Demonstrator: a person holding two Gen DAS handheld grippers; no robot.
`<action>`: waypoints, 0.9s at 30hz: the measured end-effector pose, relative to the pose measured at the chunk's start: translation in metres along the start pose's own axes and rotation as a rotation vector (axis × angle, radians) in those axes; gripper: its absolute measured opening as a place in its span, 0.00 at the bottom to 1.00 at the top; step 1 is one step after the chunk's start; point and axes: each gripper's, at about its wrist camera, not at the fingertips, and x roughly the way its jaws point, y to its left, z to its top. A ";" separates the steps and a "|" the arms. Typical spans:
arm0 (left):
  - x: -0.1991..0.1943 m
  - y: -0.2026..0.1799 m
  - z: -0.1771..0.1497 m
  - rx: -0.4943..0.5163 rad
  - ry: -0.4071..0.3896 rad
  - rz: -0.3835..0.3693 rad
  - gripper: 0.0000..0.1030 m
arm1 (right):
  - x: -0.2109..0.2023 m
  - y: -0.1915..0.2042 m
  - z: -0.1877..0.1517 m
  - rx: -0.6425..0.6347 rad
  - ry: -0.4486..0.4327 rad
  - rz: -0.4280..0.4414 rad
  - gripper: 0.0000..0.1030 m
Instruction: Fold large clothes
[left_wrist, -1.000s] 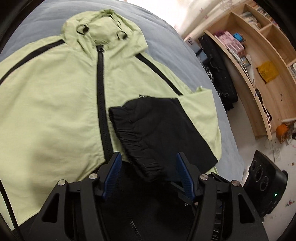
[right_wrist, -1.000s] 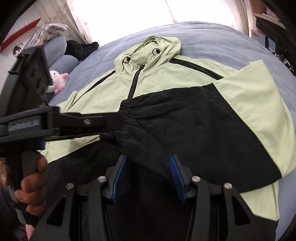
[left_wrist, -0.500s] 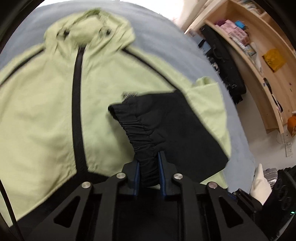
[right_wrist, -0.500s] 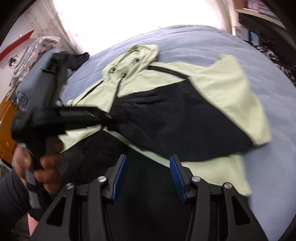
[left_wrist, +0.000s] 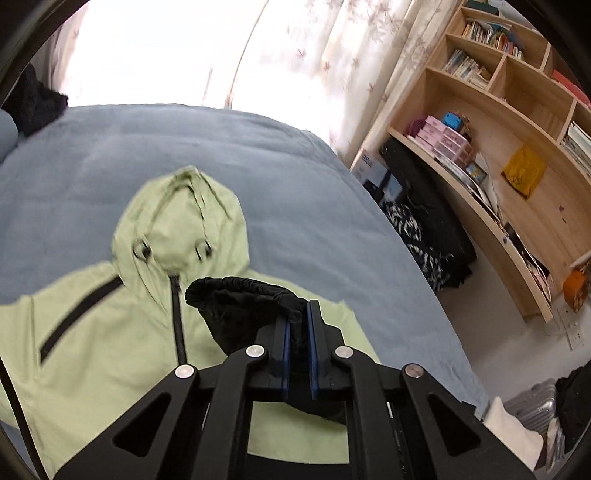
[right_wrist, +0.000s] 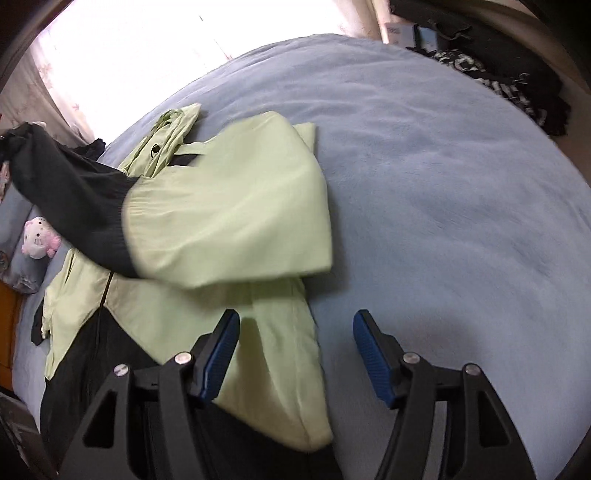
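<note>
from your left wrist camera, your left tongs (left_wrist: 297, 314) are clamped on the black elastic cuff (left_wrist: 243, 291) of the sleeve, the blue pads pressed against the gathered fabric with the cuff bunched up in front of them. below and beyond the cuff, the light green jacket (left_wrist: 110, 332) lies face up on the blue bed (left_wrist: 295, 184), hood (left_wrist: 181, 221) towards the window, black zip (left_wrist: 179, 317) running down its middle. a wooden bookshelf (left_wrist: 498, 129) stands along the wall at the right, with dark bags on the floor beside the bed.

from your right wrist camera, your right tongs (right_wrist: 295, 350) stand wide apart and hold nothing; their jaws have just been opening. the left pad hangs over the jacket's green side edge (right_wrist: 280, 350), the right pad over bare bed (right_wrist: 443, 184). the sleeve (right_wrist: 221, 214) is lifted off the jacket and stretches up to the left, its black lower part (right_wrist: 74, 195) rising towards the frame's edge. a pink and white plush toy (right_wrist: 38, 238) sits at the far left.
</note>
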 end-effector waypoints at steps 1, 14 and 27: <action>-0.003 0.002 0.004 -0.002 -0.007 0.008 0.05 | 0.005 0.000 0.005 -0.001 -0.001 0.005 0.62; 0.000 0.101 0.021 -0.099 -0.045 0.222 0.05 | 0.032 0.032 0.038 -0.143 -0.021 -0.047 0.14; 0.041 0.203 -0.107 -0.103 0.213 0.271 0.06 | 0.035 0.012 0.019 -0.134 0.036 -0.080 0.20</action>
